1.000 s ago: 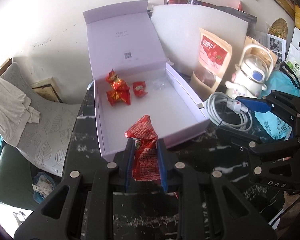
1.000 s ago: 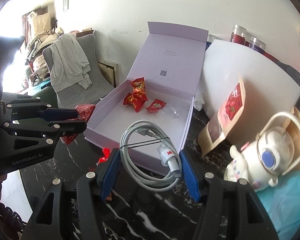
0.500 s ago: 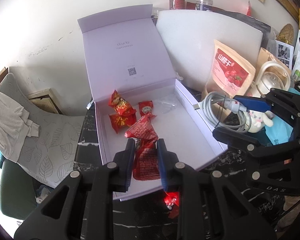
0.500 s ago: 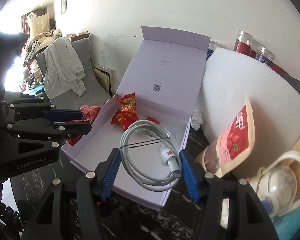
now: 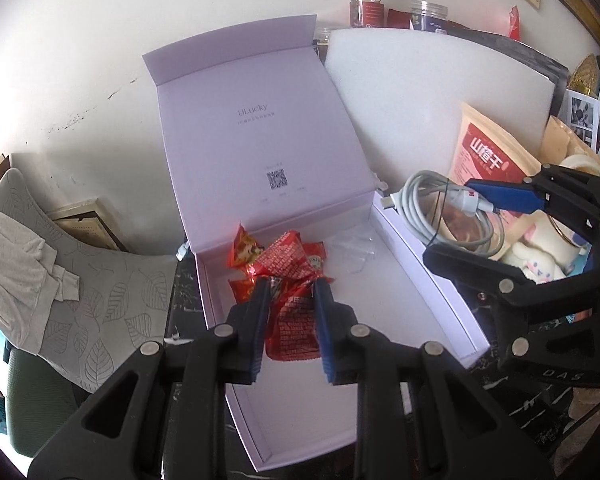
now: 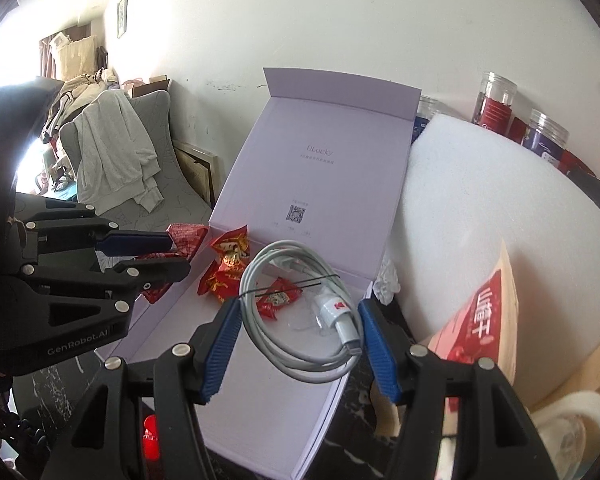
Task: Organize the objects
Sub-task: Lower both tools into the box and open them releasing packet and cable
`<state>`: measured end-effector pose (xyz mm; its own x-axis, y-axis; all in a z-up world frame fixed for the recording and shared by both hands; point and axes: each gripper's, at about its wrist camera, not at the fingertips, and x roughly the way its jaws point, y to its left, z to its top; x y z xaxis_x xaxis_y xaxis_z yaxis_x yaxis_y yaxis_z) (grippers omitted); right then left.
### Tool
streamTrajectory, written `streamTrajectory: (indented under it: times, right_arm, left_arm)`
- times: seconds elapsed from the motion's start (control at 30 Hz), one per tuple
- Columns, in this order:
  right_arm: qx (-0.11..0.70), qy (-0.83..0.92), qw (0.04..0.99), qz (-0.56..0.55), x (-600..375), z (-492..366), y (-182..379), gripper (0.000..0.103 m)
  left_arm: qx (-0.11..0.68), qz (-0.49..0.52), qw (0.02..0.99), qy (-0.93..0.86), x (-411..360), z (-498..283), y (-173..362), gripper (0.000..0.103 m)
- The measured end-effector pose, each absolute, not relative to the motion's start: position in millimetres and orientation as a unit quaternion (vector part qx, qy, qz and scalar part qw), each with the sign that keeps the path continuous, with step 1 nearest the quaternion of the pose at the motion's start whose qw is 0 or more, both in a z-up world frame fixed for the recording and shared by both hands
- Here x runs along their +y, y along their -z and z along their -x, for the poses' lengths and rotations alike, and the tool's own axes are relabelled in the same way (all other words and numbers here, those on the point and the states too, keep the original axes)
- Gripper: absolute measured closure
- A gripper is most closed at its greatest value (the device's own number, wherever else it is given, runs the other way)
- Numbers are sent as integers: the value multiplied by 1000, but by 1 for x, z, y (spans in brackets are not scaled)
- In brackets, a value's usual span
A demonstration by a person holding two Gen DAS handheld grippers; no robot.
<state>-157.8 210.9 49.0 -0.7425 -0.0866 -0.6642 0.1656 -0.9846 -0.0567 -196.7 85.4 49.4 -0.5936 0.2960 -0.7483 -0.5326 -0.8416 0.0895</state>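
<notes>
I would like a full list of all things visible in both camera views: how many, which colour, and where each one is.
Gift box: one, pale lilac, lid open upright, on the dark marble table.
Snack packets in box: at least three, red, near the hinge end.
Held snack packet: one, red, over the box.
Coiled cable: one, white, over the box's right side.
Foam sheet: one, white, standing right of the lid.
Dried-fruit pouch: one, tan and red, leaning against the foam.
Jars: at least three, clear, behind the foam.
Chair with cloth: one, grey, left of the table.
Plush toy: one, white, far right.
Left gripper: black and blue, shut on the held packet.
Right gripper: black and blue, holding the cable.
</notes>
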Motion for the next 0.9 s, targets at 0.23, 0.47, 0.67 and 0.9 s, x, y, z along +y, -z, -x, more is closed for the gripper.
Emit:
streamTrajectory:
  times: [0.23,0.47,0.67,0.9]
  right_arm:
    - [53,927,75,-364,209,192,-39,42]
    - [56,913,82,-397,202,229,-14,42]
    - [54,899,89,-425,204,249,12,42]
    - [44,889,79,-448,210,257,37,42]
  left_arm:
    - [148,392,246,-874,88,230,-42,82]
    - [150,411,257,-862,94,258,-18,82]
    - [144,434,264,-849,94,273,3,82]
    - [163,443,269,-840,103,277,19,82]
